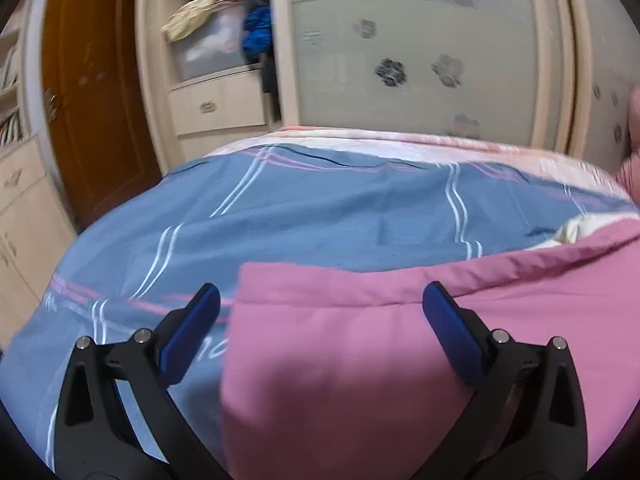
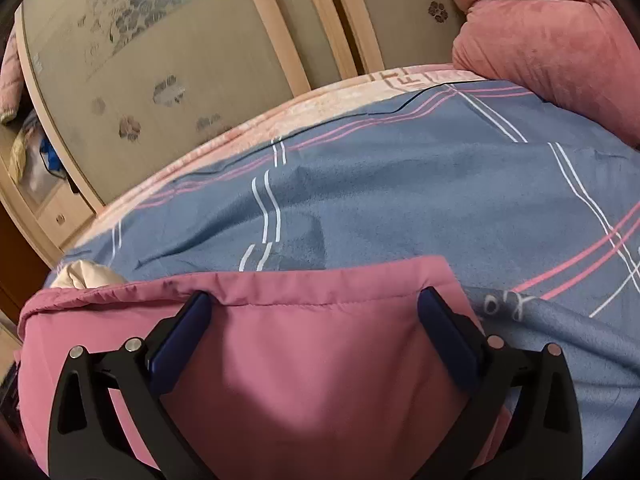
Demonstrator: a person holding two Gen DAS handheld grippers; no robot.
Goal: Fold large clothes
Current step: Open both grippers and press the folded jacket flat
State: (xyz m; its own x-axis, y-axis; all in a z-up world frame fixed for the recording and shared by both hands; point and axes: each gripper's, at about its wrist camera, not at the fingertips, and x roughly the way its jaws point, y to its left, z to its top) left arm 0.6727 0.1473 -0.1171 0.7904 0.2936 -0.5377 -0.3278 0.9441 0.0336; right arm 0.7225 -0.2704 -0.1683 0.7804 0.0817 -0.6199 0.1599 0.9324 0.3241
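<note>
A large pink garment (image 1: 380,344) lies on a bed covered with a blue striped sheet (image 1: 320,216). In the left wrist view my left gripper (image 1: 322,304) is open above the garment's left corner, its blue fingertips (image 1: 206,300) spread wide, the left one over the sheet. In the right wrist view the same pink garment (image 2: 304,364) fills the foreground. My right gripper (image 2: 314,304) is open just above its stitched far edge near the right corner. A cream lining (image 2: 86,274) peeks out at the garment's left end.
A pink quilt (image 2: 552,48) is piled at the bed's right end. Behind the bed stands a wardrobe with flower-print sliding doors (image 1: 420,52) and an open shelf full of clothes (image 1: 224,28). A brown door (image 1: 92,92) is at the left.
</note>
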